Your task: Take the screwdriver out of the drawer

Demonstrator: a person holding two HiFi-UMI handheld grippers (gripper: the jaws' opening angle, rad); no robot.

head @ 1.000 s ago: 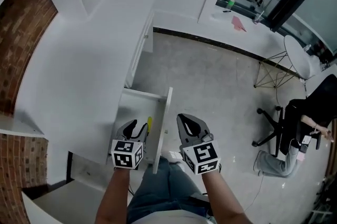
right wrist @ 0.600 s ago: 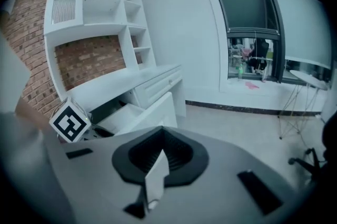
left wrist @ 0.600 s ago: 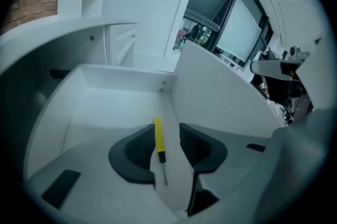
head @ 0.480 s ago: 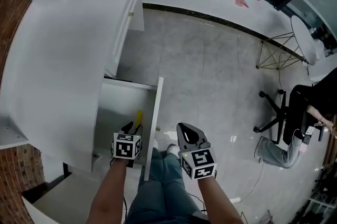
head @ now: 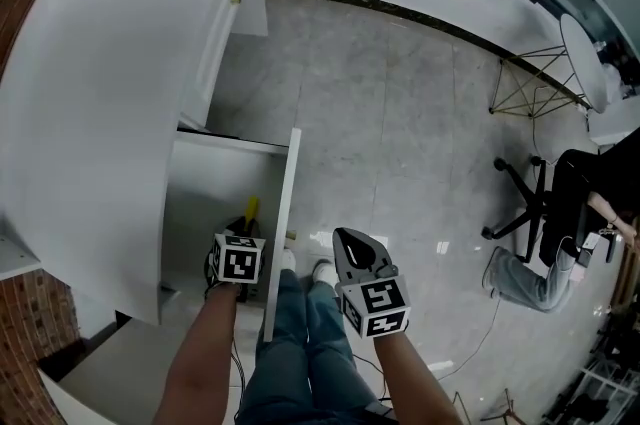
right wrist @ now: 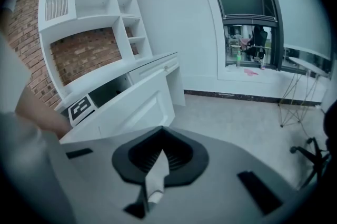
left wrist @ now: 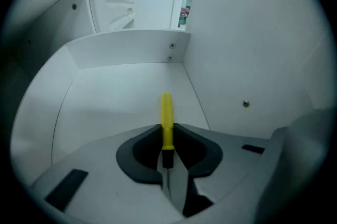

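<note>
A yellow-handled screwdriver [head: 251,207] lies in the open white drawer [head: 283,203] under the desk. My left gripper [head: 243,229] reaches steeply down into that drawer. In the left gripper view its jaws are closing and flank the screwdriver [left wrist: 167,115] with no gap showing; the black collar and thin shaft run back between them, and the handle sticks out ahead of the left gripper [left wrist: 167,129]. The drawer's back wall [left wrist: 131,49] stands just beyond. My right gripper [head: 348,239] hangs outside the drawer front, over the floor. In its own view the right gripper [right wrist: 160,154] is shut with nothing held.
The white desk top [head: 100,93] fills the left. My legs [head: 300,343] stand against the drawer front. An office chair [head: 545,213] and a wire-legged stool [head: 540,88] stand on the grey floor at right. White shelves on brick [right wrist: 89,17] rise behind the desk.
Both grippers have come down. The left one has dropped into the drawer, and its jaws have gone from wide open to closed in around the screwdriver handle.
</note>
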